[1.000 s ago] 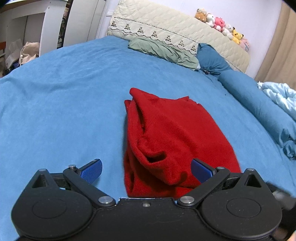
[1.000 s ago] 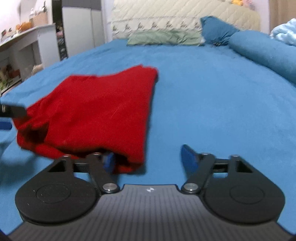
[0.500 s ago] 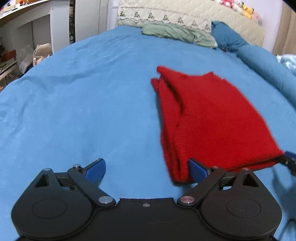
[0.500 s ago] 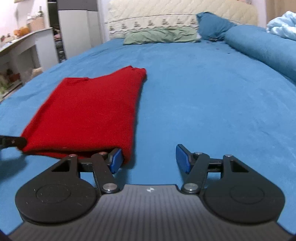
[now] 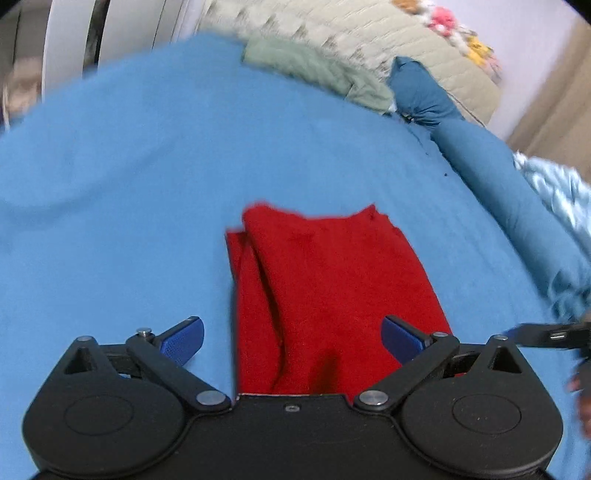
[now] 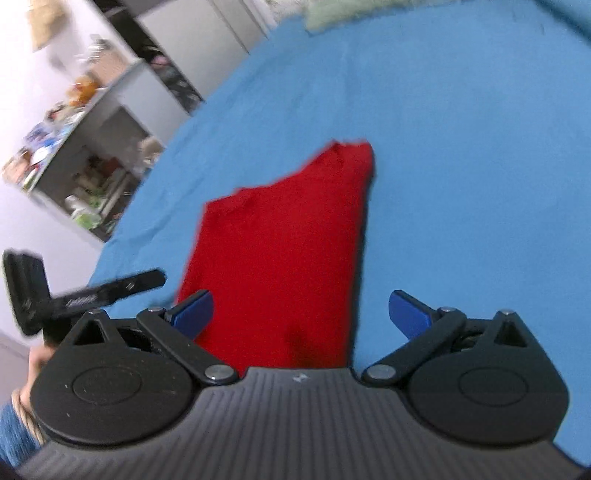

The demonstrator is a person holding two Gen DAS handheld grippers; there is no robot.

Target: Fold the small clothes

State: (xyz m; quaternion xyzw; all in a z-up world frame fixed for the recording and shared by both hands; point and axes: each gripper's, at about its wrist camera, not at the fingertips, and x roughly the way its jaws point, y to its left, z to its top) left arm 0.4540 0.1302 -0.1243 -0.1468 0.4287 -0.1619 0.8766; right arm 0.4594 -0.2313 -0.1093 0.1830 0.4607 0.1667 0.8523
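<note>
I see a red cloth (image 5: 332, 291) lying folded on the blue bed (image 5: 129, 221). It is a long shape that runs away from me, with a second layer peeking out along its left edge. The near end goes under my view, so I cannot see where it stops.

My left tongs (image 5: 291, 334) are wide open. They hold nothing. The cloth sits between the two blue pads (image 5: 184, 338), closer to the right one. I cannot tell if the pads touch the cloth or float above it.

My right tongs (image 6: 301, 308) are wide open too, and they also hold nothing. In the right view the red cloth (image 6: 284, 258) lies in front of the left pad, and the right pad is over bare blue bed (image 6: 461, 166).

Both views are a bit blurry.

In the left view a thin black part of the other tool (image 5: 546, 334) pokes in at the right side, just past the cloth. In the right view a black part of the other tool (image 6: 85, 291) shows at the left, beside the cloth.

Far up the bed I see a green pillow (image 5: 314, 70), a dark blue pillow (image 5: 421, 96) next to it and a cream headboard (image 5: 388, 40) behind them. Some soft toys (image 5: 454, 29) sit on top of the headboard. A long blue bolster (image 5: 517, 206) lies down the right side of the bed. In the right view a shelf full of small things (image 6: 81, 158) stands by the bed on the left
</note>
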